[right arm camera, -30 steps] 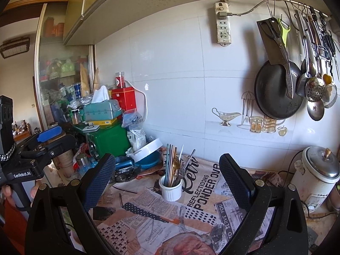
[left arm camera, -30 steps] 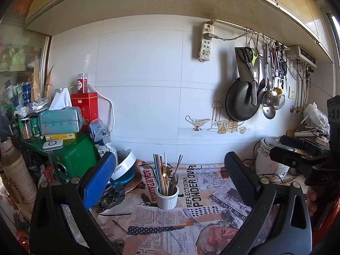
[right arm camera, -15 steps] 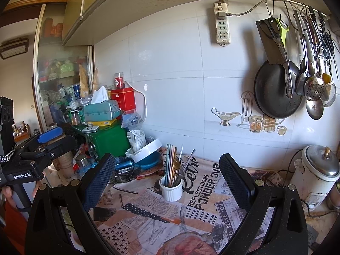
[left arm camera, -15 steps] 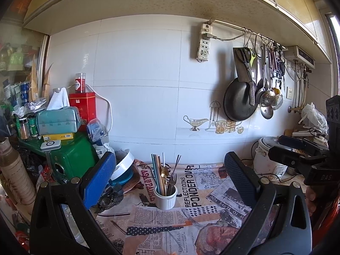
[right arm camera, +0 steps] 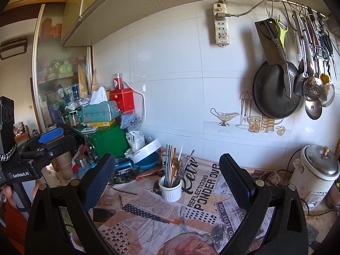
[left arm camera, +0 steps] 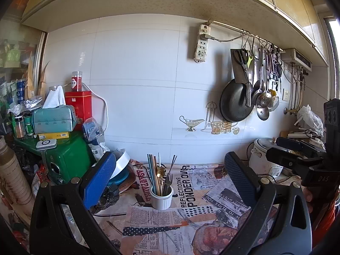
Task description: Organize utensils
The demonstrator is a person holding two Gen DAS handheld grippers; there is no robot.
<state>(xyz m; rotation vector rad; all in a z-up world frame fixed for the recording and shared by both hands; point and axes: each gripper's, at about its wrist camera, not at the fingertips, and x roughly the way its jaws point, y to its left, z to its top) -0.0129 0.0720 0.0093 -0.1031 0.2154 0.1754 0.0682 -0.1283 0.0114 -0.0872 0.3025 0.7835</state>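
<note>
Utensils (left arm camera: 160,176) stand bunched in a white cup (left arm camera: 161,197) mid-tabletop (left arm camera: 191,216); left claw (left arm camera: 167,178) and right claw (right arm camera: 166,175) gape, empty. Careless pulls could topple the cup.

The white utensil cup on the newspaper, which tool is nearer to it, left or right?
Hard to call; roughly equal. The left tool and the right tool both hover open, short of the white utensil cup, touching nothing.
</note>
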